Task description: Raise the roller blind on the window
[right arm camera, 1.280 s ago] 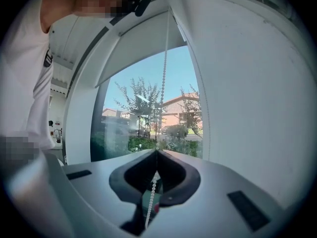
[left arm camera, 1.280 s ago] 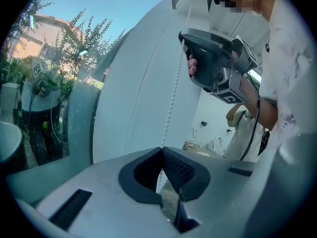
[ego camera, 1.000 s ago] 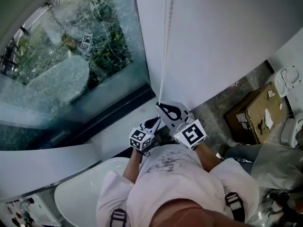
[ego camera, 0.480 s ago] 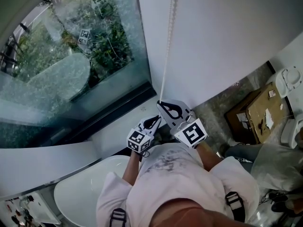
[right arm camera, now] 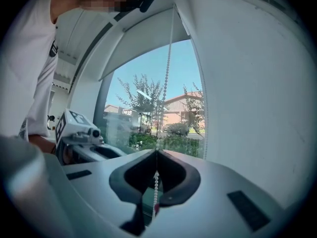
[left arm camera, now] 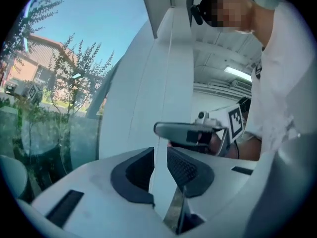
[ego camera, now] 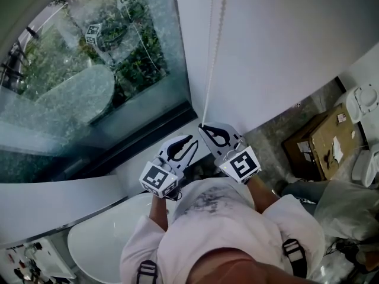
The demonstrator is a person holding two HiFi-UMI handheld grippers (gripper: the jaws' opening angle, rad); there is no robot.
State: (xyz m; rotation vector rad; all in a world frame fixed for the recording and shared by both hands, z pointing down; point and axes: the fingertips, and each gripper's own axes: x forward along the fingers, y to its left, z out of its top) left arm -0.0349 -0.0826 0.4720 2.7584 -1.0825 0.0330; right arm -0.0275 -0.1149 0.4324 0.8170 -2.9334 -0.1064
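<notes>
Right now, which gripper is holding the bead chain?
The right gripper: its jaws are shut on the bead chain. The left gripper has its jaws apart and holds nothing.

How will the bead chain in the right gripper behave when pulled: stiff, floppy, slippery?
Probably floppy: the bead chain is a thin string of small beads, straight only where it hangs above the right gripper. Likely light. The beads should resist slipping through the shut jaws.
</notes>
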